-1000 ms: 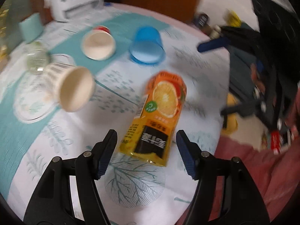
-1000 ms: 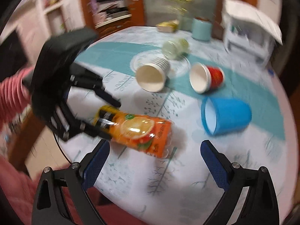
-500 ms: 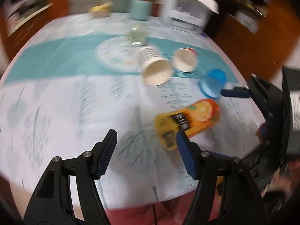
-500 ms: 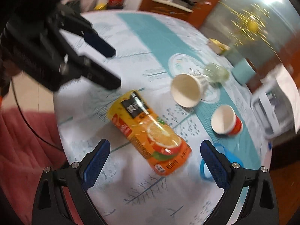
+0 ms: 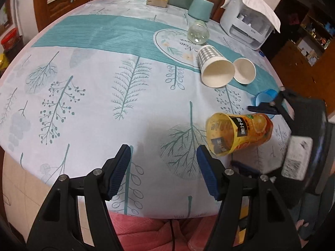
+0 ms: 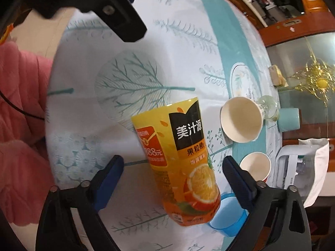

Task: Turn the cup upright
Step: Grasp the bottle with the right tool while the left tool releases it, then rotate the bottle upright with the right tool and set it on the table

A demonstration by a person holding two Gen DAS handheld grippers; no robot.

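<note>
Four cups are seen lying on their sides on the round table, which is covered w/ a leaf-print cloth. The orange juice cup lies nearest the table's front edge, mouth turned toward the left wrist cam; in the right wrist view the same cup sits between the right gripper's blue pads, w/ clear gaps on both sides, so the fingers are spread & nothing is clamped. The left gripper is held over bare cloth just left of the juice cup; its fingers are likewise apart & nothing is held between them. The right gripper is also seen from the left cam, at the far right beside the juice cup.

A checked paper cup & a plain white-lined paper cup lie touching each other, mouths facing front. A blue plastic cup is partly hidden behind the right gripper. A glass lies tipped further back, near a teal mug & a white appliance draped w/ a cloth.
</note>
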